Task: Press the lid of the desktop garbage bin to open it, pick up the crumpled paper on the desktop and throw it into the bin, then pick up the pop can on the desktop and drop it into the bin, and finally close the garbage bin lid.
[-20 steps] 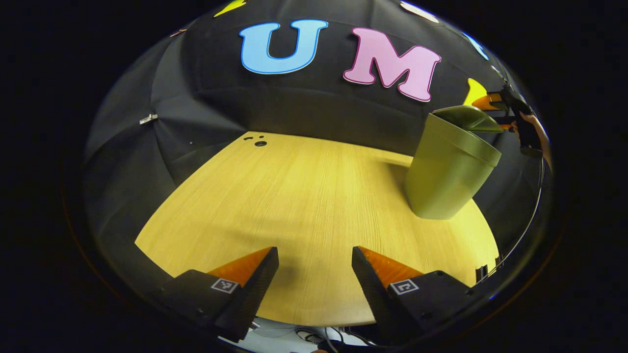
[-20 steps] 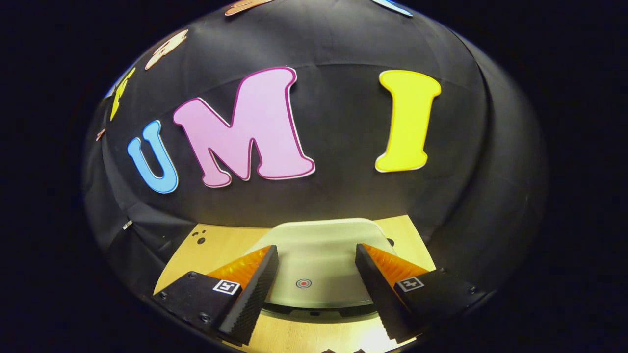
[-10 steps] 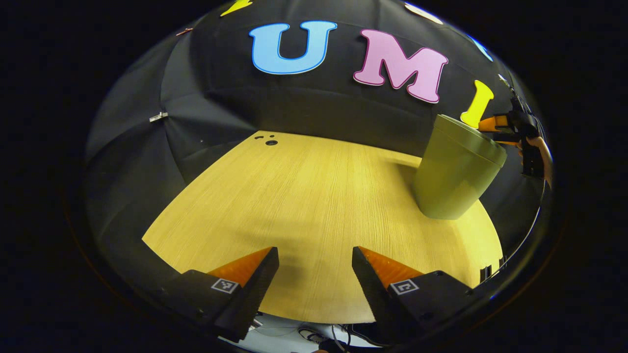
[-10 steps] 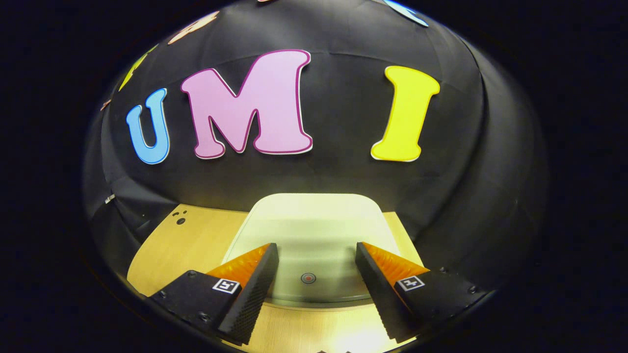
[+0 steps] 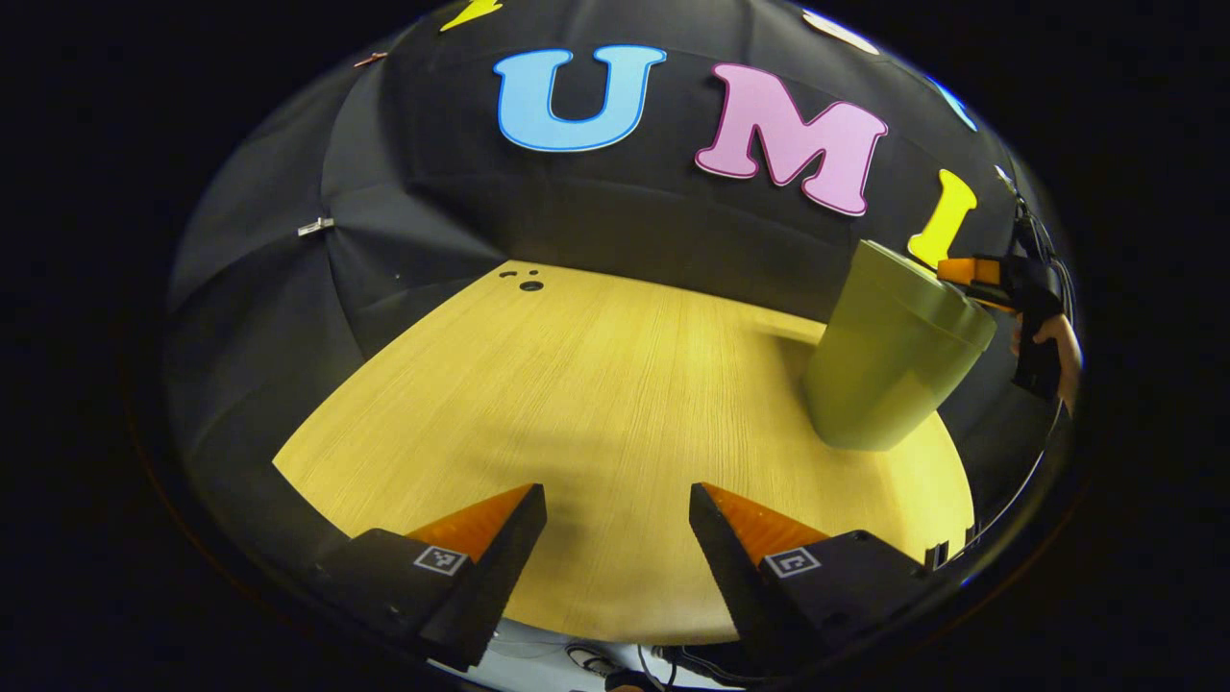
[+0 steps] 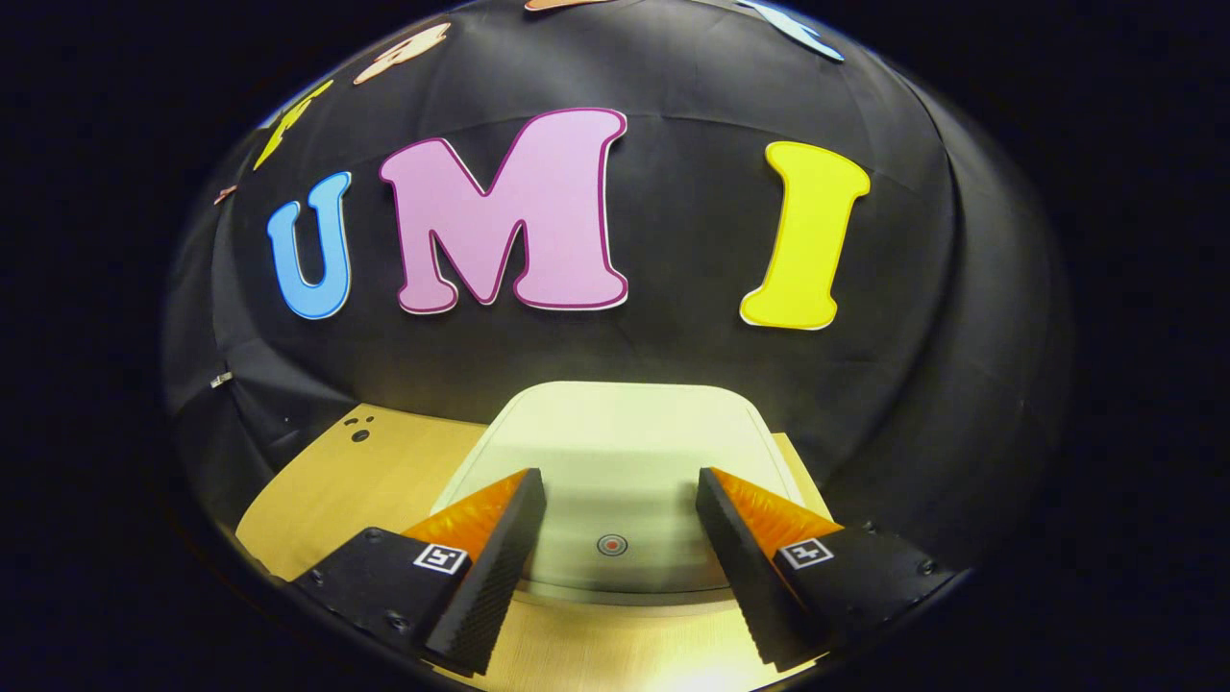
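The green desktop bin [image 5: 889,365] stands at the right of the wooden table [image 5: 596,384] with its lid down flat. In the right gripper view the pale lid [image 6: 625,452] lies just ahead, a small red ring mark [image 6: 611,545] near its front edge. My right gripper [image 6: 620,524] is open, its fingers over the lid's near edge on either side of the mark; whether they touch the lid I cannot tell. In the left gripper view that gripper [image 5: 971,274] sits at the bin's top, held by a hand [image 5: 1052,336]. My left gripper [image 5: 617,524] is open above the table's near edge, holding nothing.
A few small dark holes [image 5: 528,284] mark the table's far left corner. Bare wood stretches between my left gripper and the bin. Cables [image 5: 615,663] hang below the table's near edge. Black cloth walls close in behind the table.
The bin lid, tilted up a second ago, now lies flat on the bin. My right gripper has come down with it. The left gripper has barely shifted.
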A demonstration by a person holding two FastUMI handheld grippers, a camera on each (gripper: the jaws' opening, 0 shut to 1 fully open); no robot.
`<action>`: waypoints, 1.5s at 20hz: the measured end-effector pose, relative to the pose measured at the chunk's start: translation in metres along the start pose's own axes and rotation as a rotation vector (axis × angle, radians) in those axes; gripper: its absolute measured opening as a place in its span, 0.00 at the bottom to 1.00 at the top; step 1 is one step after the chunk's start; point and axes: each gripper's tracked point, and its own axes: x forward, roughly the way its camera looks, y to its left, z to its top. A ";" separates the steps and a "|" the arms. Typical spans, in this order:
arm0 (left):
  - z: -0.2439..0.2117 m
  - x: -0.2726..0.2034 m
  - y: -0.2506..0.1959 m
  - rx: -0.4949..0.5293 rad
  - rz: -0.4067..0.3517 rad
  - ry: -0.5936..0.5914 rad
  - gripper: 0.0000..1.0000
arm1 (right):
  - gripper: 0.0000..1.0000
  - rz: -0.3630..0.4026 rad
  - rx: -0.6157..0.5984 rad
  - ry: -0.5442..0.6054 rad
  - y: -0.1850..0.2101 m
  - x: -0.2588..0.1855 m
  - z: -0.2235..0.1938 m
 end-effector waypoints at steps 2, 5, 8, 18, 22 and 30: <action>0.014 0.004 -0.011 0.012 0.006 -0.030 0.96 | 1.00 0.021 0.020 -0.027 0.000 -0.001 0.006; 0.039 0.007 -0.027 0.012 0.017 -0.093 0.96 | 0.99 0.031 -0.021 -0.043 0.000 -0.004 0.004; 0.069 -0.001 -0.039 -0.003 0.009 -0.177 0.96 | 0.99 0.011 0.009 -0.059 0.002 -0.013 0.004; 0.123 -0.046 -0.027 0.080 -0.028 -0.349 0.96 | 0.99 0.013 0.077 -0.170 0.051 -0.118 0.003; 0.110 -0.068 -0.017 0.116 -0.050 -0.385 0.96 | 0.99 0.006 0.082 -0.173 0.074 -0.151 -0.023; 0.059 -0.075 -0.014 0.123 -0.160 -0.307 0.96 | 0.99 -0.002 0.073 -0.051 0.119 -0.196 -0.101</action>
